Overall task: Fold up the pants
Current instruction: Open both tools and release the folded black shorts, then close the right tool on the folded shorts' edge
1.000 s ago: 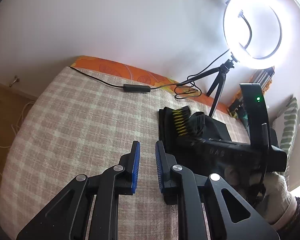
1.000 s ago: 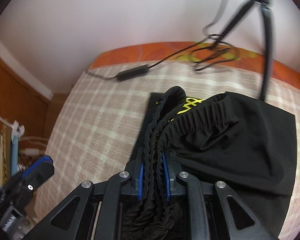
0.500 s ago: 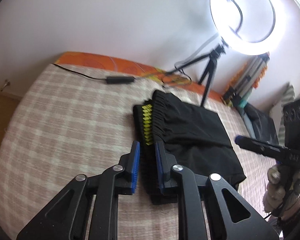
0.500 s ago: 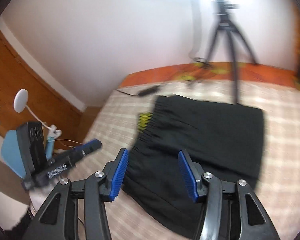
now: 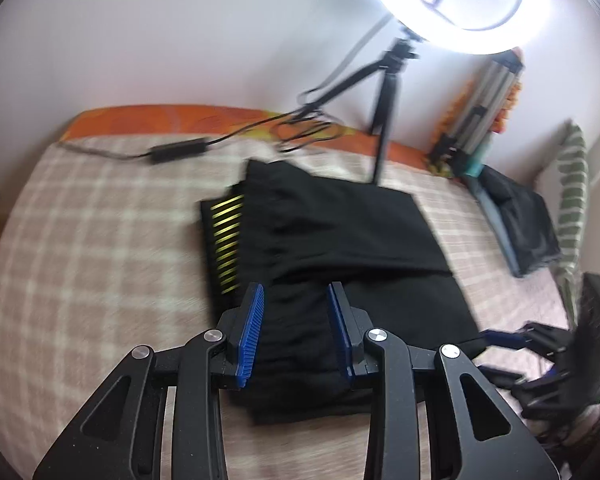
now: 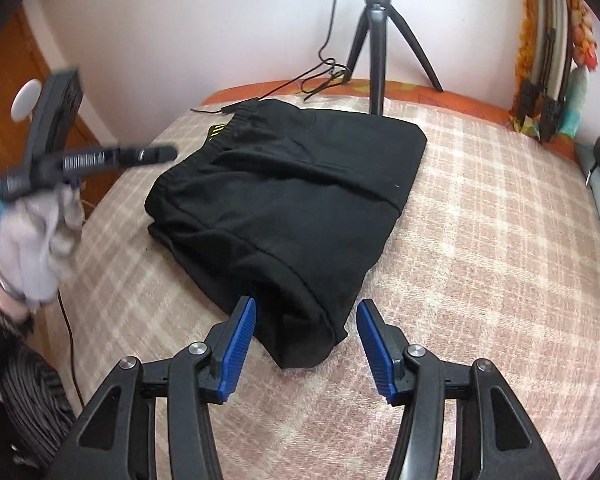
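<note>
The black pants (image 6: 288, 196) lie folded into a compact stack on the checked bedspread (image 6: 480, 240). A waistband with yellow stripes (image 5: 226, 236) shows at the stack's left edge in the left wrist view, where the pants (image 5: 340, 232) fill the middle. My left gripper (image 5: 296, 320) is open and empty above the near part of the stack. My right gripper (image 6: 306, 336) is open and empty, with its blue pads (image 6: 240, 344) on either side of the stack's near corner. The left gripper also shows at the left of the right wrist view (image 6: 100, 156), held by a gloved hand.
A lit ring light (image 5: 452, 4) on a black tripod (image 6: 376, 36) stands at the bed's far edge, with its cable and inline switch (image 5: 176, 152) lying on the bedspread. Dark items (image 5: 516, 220) lie at the right side. A wooden door (image 6: 4, 92) is left.
My right gripper has let go of the waistband, opened and drawn back to the stack's near corner. My left gripper has opened and moved over the folded stack. The pants now lie flat.
</note>
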Action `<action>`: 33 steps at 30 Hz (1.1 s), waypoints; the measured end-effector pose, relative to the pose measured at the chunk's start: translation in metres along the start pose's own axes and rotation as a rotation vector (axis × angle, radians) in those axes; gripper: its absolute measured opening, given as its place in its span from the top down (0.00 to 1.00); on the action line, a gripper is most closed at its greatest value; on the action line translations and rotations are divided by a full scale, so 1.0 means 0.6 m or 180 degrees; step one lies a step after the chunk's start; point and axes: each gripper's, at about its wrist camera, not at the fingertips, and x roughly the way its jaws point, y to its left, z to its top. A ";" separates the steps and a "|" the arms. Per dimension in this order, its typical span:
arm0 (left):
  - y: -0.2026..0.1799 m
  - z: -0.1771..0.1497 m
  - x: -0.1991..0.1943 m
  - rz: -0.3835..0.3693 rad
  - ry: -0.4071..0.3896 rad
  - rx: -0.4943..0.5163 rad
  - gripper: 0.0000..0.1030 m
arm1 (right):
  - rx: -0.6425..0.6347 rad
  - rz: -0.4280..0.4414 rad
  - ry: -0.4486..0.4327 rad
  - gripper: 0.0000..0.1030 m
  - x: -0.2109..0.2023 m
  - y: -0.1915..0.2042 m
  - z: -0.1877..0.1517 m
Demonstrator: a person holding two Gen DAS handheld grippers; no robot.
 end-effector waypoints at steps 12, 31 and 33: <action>-0.196 0.116 0.141 -0.0517 0.0625 0.0674 0.70 | -0.0176 0.0085 -0.0365 0.54 -0.003 0.000 0.001; -0.205 0.133 0.295 -0.0492 0.1147 0.0382 0.70 | -0.0424 -0.0071 -0.0347 1.00 -0.023 0.020 -0.040; -0.205 0.137 0.295 -0.0495 0.1123 0.0362 0.70 | -0.0492 -0.0062 -0.0296 1.00 -0.030 0.026 -0.055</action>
